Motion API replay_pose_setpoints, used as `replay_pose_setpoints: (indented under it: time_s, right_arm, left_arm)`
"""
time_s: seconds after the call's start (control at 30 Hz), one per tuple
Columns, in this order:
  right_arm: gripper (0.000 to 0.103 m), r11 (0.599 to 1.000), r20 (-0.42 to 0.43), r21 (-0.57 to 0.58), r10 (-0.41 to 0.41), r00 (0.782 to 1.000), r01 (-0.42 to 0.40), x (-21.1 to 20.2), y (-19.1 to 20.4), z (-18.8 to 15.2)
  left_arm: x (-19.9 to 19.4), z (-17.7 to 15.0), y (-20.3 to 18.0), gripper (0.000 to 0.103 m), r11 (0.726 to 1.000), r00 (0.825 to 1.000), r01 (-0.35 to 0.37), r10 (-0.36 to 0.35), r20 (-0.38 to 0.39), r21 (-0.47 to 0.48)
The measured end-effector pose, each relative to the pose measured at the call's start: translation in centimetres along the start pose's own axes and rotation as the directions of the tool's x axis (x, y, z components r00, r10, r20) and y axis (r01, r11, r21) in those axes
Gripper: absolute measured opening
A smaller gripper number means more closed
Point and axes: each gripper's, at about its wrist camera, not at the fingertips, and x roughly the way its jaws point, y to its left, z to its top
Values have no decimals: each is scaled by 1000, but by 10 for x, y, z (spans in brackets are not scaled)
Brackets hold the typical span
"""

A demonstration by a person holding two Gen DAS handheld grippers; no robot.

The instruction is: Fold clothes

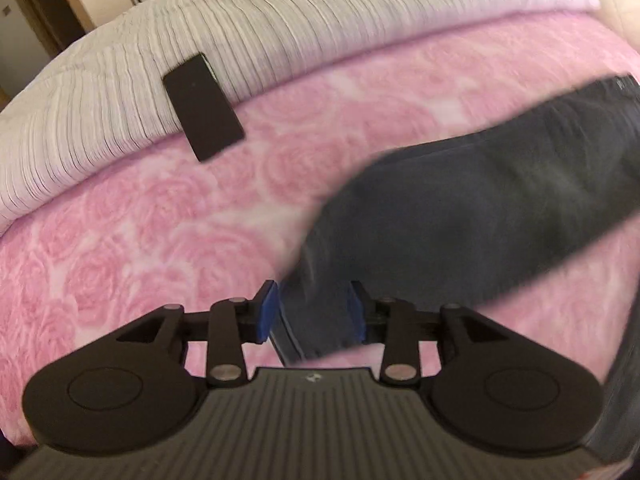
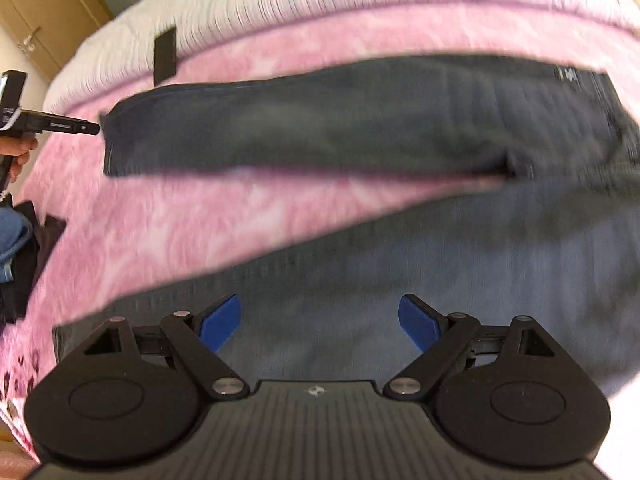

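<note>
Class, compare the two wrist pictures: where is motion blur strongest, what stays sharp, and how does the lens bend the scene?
Left wrist: jeans smeared, left gripper sharp, blanket edge bowed. Right wrist: jeans and blanket heavily smeared, right gripper crisp, strong fisheye curve.

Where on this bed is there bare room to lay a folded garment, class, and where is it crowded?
Free: the pink rose blanket between the white ribbed cover, the dark flat rectangle and the trouser leg's hem; also the pink wedge between the two legs. Crowded: the right side, where the dark jeans spread, and under both tongs.
</note>
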Motion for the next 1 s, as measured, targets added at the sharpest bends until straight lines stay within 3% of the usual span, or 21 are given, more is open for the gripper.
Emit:
replay_pose_setpoints:
  time_s: [0.17, 0.3, 0.4, 0.53, 0.57, 0.67, 0.87, 1.0]
  right_arm:
    - [88, 996, -59, 62, -56, 997, 59, -2, 4, -40]
    - [88, 980, -61, 137, -134, 989, 141, -9, 1, -63]
    - [88, 953, -37, 245, -172, 984, 176, -16, -9, -80]
    - [87, 904, -7, 372, -223, 975, 209, -25, -31, -101]
    - [85, 887, 5, 409, -237, 972, 214, -29, -40, -104]
    - [82, 838, 42, 499, -278, 960, 221, -44, -68, -112]
    - [77, 783, 130, 576, -372, 919, 236, -80, -145, -108]
    - [74, 754, 200, 624, -408, 891, 205, -99, -221, -98]
  left_arm:
    - [-19, -58, -48, 52, 994, 999, 33, -29, -35, 107]
    - [-39, -122, -90, 52, 980, 988, 130, -114, -105, 154]
    - [-58, -162, -119, 52, 956, 976, 201, -176, -129, 214]
    - [-89, -196, -154, 52, 915, 970, 245, -228, -88, 321]
    - [-96, -203, -164, 52, 900, 967, 252, -242, -75, 356]
    - [-115, -219, -200, 52, 816, 960, 249, -280, -20, 522]
    - [-128, -233, -280, 52, 677, 933, 254, -361, 11, 691]
    - [-124, -221, -350, 45, 626, 918, 249, -396, 26, 739]
